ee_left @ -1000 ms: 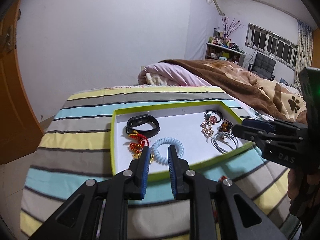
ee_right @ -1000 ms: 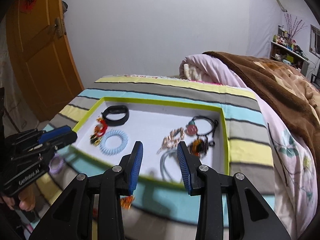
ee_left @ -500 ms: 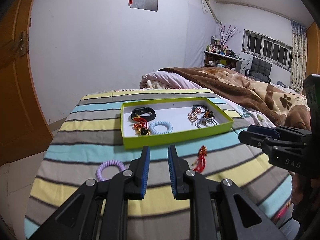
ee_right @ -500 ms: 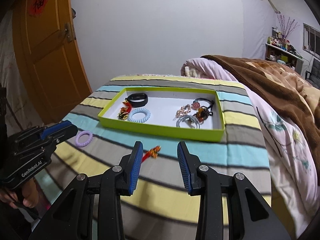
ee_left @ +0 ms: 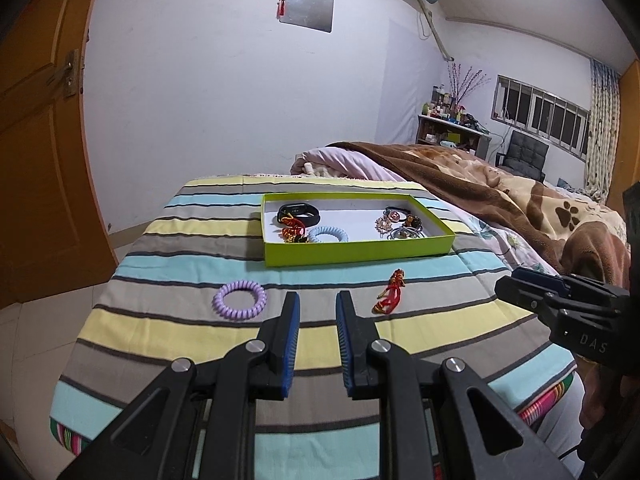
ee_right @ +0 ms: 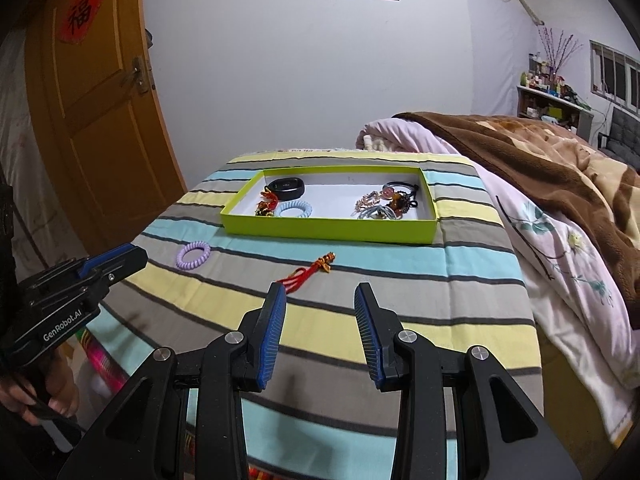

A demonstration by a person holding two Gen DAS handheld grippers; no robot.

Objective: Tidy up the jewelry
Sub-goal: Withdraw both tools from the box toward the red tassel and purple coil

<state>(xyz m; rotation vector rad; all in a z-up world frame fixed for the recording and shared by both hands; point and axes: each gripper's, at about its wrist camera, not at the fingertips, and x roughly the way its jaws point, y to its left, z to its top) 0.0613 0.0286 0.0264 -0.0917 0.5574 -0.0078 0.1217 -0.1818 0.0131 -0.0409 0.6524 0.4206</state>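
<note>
A: How do the fingers stand?

B: Left gripper [ee_left: 317,304] fingers [ee_left: 291,320] are parted, gripping nothing; right gripper [ee_right: 320,296] fingers [ee_right: 276,312] are spread wider, also bare. Both hover level over the bed's [ee_right: 400,320] near edge.

A: And the jewelry?

B: Purple ring [ee_left: 239,299] and red tassel [ee_left: 391,293] lie before the tray [ee_left: 360,254], mid-bed.

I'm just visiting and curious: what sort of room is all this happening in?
Most likely a home bedroom: a bed with a brown paw-print blanket, a wooden door, and a cluttered shelf by the window.
</note>
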